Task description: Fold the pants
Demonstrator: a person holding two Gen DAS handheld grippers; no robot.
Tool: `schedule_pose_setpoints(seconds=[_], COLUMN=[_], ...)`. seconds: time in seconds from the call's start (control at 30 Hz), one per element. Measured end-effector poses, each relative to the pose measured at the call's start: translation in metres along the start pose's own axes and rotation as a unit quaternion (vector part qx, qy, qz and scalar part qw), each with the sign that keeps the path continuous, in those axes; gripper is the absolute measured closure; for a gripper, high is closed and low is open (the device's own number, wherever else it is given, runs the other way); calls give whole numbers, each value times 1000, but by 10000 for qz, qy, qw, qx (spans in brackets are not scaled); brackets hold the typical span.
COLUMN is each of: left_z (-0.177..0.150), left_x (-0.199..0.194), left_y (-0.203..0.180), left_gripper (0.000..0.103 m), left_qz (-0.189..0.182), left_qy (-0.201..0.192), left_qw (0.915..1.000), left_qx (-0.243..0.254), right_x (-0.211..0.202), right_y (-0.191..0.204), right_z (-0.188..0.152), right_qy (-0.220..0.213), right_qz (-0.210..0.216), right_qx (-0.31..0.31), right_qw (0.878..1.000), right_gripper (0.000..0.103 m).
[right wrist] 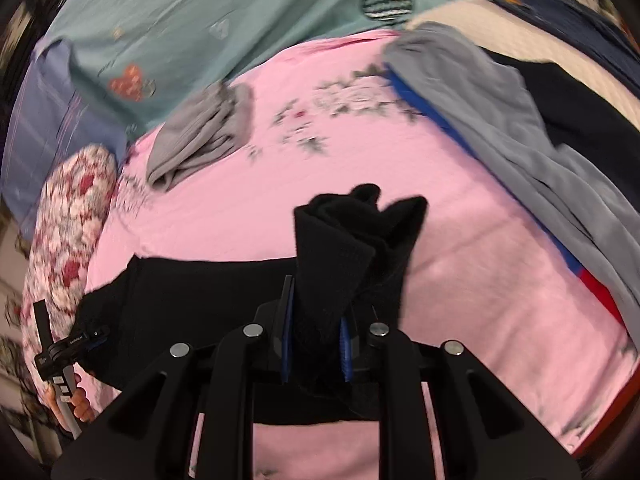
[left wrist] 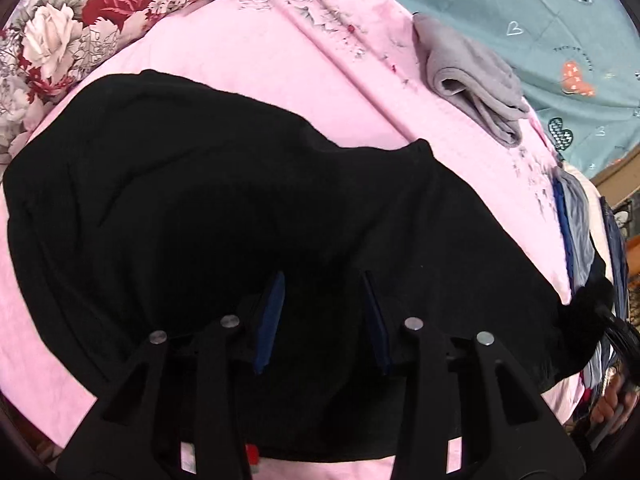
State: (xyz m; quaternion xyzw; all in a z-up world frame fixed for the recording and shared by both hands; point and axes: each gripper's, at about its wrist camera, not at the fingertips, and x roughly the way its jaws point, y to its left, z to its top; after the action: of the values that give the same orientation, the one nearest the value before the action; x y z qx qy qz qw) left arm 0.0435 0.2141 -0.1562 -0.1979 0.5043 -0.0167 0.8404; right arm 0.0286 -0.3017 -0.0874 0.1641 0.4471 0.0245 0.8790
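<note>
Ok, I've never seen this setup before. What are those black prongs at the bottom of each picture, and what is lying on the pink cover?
There is no robot arm here. A person carries one hand-held gripper in each hand, and a fisheye camera on each looks forward along its two fingers, so the black prongs are the tool itself.

The left wrist view shows the left hand-held gripper over the black pants, which lie spread on the pink bedspread. Its blue pads stand apart with dark cloth behind them; I cannot tell whether they pinch it.

The right wrist view shows the right hand-held gripper closed on a bunched end of the same pants, which stands up between its pads. At the lower left of that view a hand holds the other tool.

Also on the bed are a folded grey garment and a pile of grey and blue clothes.
</note>
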Motion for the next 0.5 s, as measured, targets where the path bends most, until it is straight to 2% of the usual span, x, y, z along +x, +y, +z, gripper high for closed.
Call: schedule_pose_setpoints(seconds=[0.13, 0.3, 0.4, 0.5], left_z=[0, -5, -10, -11], left_x=[7, 7, 6, 6], left_y=[-3, -4, 1, 5], left_gripper=[63, 63, 63, 63], left_qz=[16, -221, -371, -492], left_qy=[-49, -248, -372, -420], left_qw=[9998, 9992, 9983, 9976], left_qx=[176, 240, 257, 257], right_x=[41, 73, 104, 128], right_y=[66, 177, 220, 245], right_z=[0, -23, -44, -63], right_qy=[453, 682, 990, 1316], right_qz=[155, 506, 538, 587], right_qx=[-488, -1730, -2156, -2351], right_qw=[9977, 9813, 9699, 9612], right_gripper=[84, 84, 84, 84])
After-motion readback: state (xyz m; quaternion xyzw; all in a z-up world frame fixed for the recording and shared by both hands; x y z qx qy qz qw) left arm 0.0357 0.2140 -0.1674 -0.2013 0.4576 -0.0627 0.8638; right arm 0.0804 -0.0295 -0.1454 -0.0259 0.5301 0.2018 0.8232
